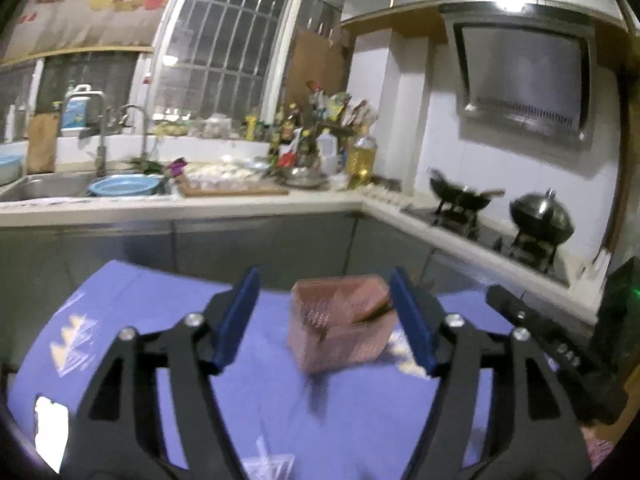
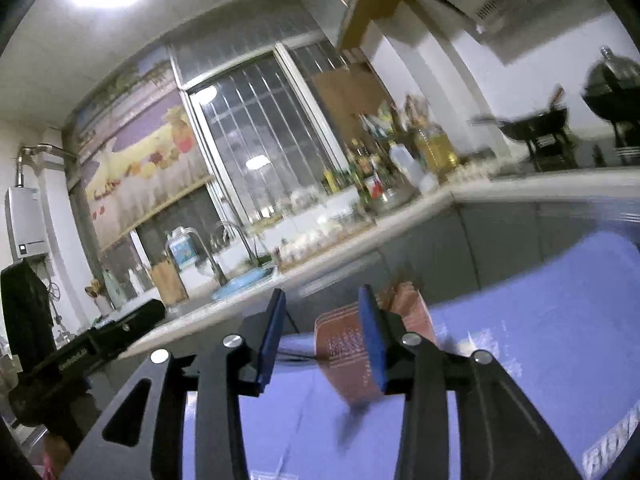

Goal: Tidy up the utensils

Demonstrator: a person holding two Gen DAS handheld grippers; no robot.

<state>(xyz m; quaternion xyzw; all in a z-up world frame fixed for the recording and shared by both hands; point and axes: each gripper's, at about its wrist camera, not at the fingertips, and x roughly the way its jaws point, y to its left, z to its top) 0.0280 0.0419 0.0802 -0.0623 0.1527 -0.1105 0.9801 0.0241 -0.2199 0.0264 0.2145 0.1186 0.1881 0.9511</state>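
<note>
A pinkish-brown perforated basket (image 1: 340,320) sits on a blue cloth (image 1: 140,300) with white triangle patterns; beside it, blue gripper pads (image 1: 236,316).

surface: my table with a purple-blue cloth (image 1: 260,400), white printed patterns on it | on it: one pinkish perforated utensil basket (image 1: 340,320), upright, toward the far edge, about mid-width | blurred dark streak on cloth just before basket, unidentifiable

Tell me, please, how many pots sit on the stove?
2. An open wok stands on the nearer-left burner; a lidded pot stands on the burner to its right. More could be hidden beyond the picture's right edge.
</note>
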